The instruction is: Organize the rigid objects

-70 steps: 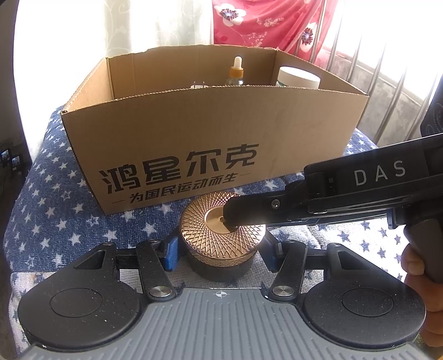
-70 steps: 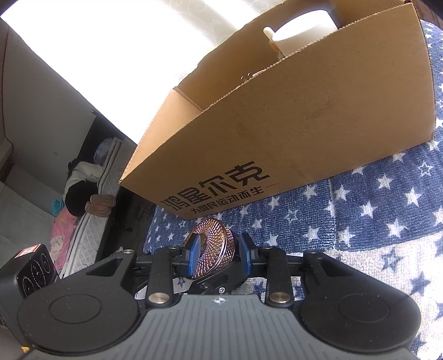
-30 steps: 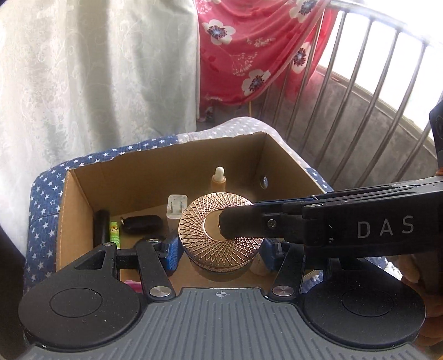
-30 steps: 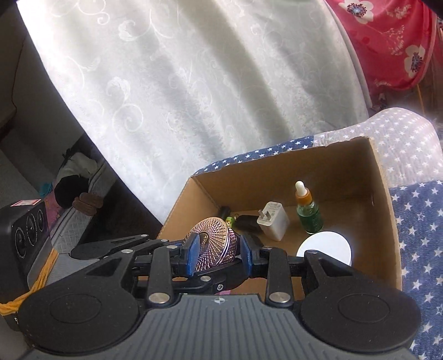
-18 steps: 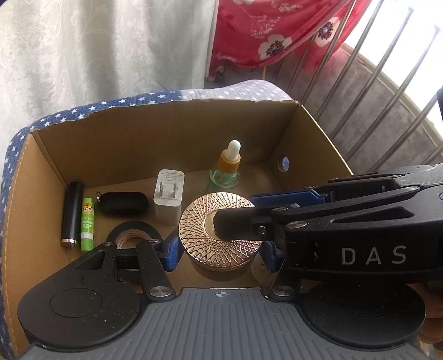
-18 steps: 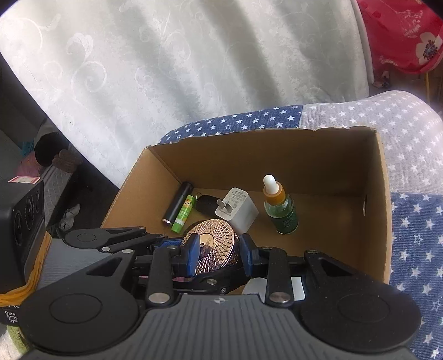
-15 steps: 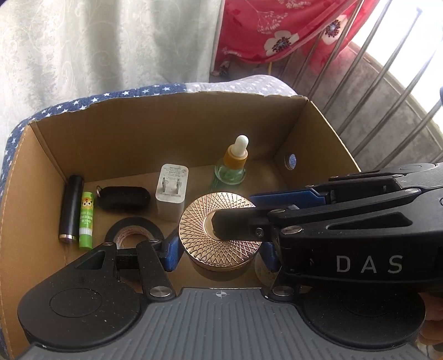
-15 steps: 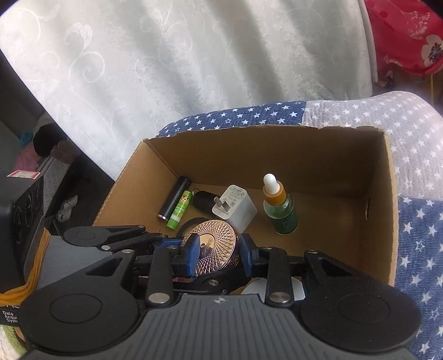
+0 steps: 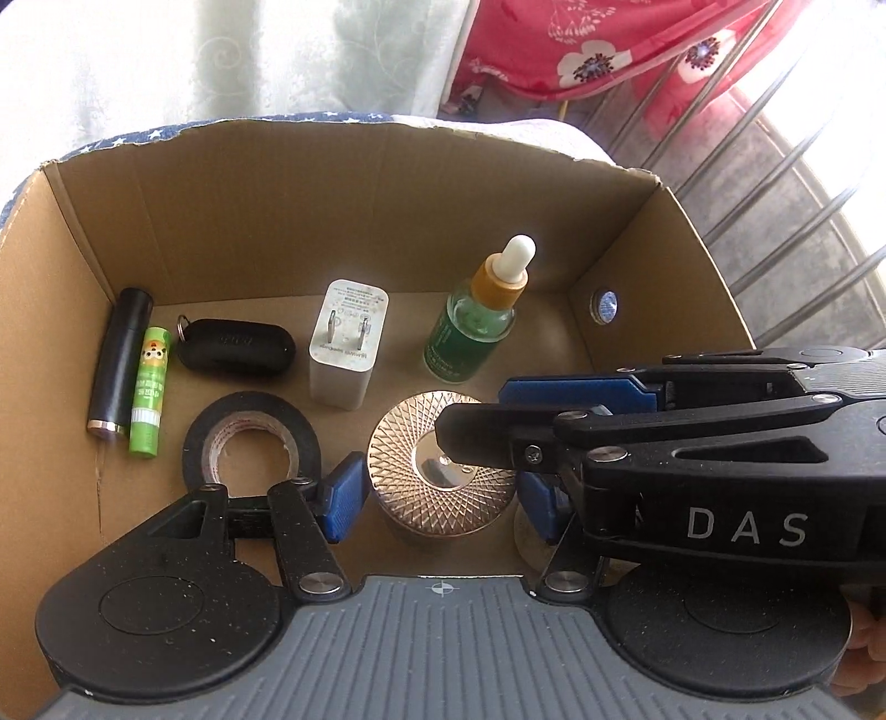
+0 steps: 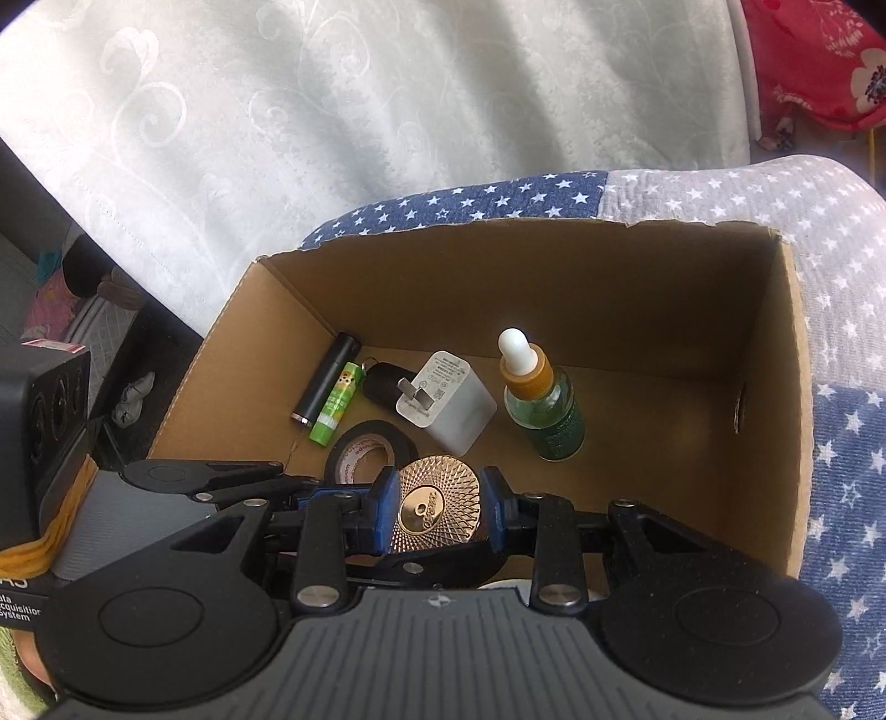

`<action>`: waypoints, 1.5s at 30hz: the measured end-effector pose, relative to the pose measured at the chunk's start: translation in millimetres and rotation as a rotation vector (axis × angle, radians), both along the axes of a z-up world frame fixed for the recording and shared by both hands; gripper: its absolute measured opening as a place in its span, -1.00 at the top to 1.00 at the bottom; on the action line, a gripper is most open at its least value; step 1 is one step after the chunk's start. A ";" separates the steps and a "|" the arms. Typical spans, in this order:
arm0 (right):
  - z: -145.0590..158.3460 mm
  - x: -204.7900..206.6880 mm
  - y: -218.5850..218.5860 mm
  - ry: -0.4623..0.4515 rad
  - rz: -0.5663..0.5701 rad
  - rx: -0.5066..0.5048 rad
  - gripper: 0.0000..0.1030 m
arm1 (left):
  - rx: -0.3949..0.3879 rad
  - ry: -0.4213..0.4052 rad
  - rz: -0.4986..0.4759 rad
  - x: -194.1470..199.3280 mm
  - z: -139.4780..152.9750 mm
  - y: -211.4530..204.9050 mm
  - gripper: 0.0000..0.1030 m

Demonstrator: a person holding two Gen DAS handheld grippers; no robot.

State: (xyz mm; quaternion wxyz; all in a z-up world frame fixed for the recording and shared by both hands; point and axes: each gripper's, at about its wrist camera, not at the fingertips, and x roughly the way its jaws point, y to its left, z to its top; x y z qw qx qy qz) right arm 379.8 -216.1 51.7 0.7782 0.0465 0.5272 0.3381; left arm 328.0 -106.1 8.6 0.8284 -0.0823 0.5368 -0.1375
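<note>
Left wrist: cardboard box (image 9: 354, 221) holds dropper bottle (image 9: 476, 327), charger (image 9: 346, 349), tape (image 9: 252, 443).

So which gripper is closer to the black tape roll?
Left. The left gripper has one finger right beside the tape roll; the right gripper is over by the gold jar, farther off.

white patterned curtain (image 10: 387, 111), red floral cloth (image 9: 581, 50), star-print blue cover (image 10: 847, 443), metal railing (image 9: 803, 166)

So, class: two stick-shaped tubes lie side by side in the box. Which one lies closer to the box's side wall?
The black tube. It lies against the cardboard box wall, while the shorter green tube lies on its inner side, toward the black key fob.
</note>
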 end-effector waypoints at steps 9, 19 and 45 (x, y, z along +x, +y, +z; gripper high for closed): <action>6.1 -3.5 -6.5 -0.026 -0.017 0.018 0.33 | 0.018 -0.076 -0.002 -14.5 13.5 3.5 -0.20; 63.3 -57.1 -33.4 -0.231 -0.077 0.130 0.33 | 0.016 -0.237 -0.022 -59.9 48.8 9.3 -0.43; 80.6 -224.6 -65.7 -0.431 -0.276 0.227 -0.25 | 0.072 -0.469 0.067 -182.5 74.9 53.7 -0.92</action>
